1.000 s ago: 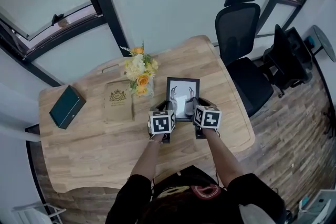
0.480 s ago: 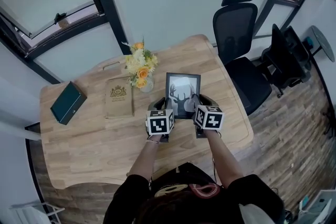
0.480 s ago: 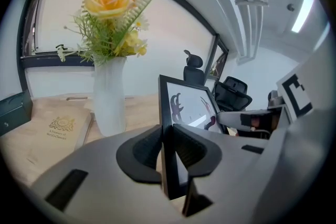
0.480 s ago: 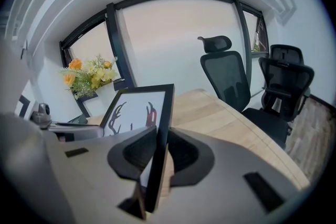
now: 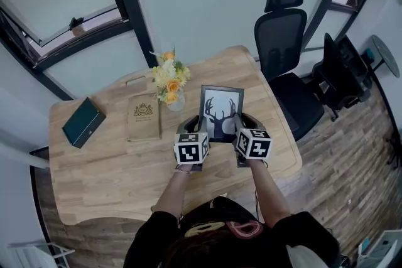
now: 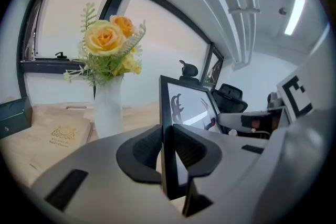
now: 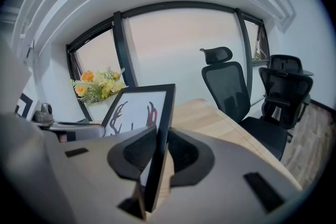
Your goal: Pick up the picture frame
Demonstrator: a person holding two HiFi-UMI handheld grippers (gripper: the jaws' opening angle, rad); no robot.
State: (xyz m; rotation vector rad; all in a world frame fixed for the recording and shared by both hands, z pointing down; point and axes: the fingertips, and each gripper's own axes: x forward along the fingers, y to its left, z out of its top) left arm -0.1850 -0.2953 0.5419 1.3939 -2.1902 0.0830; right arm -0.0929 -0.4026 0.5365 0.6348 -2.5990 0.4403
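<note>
Left gripper is clenched on the frame's left edge. The frame is held upright at picture centre, over the table. Right gripper pinches its right edge. It looks light, stiff and probably glass-fronted, so fragile; both side edges, low down, suit it best.

Table sits in front of the person. Picture frame is above the table's right half. Left gripper is clamped on the frame's left edge, right gripper on its right edge. Vase of flowers stands on the table, just left of the frame and a bit behind it. Book lies flat, left of the vase. Box is further left, near the table's left edge. Office chair stands behind the table's far right corner, with the second chair to its right.
</note>
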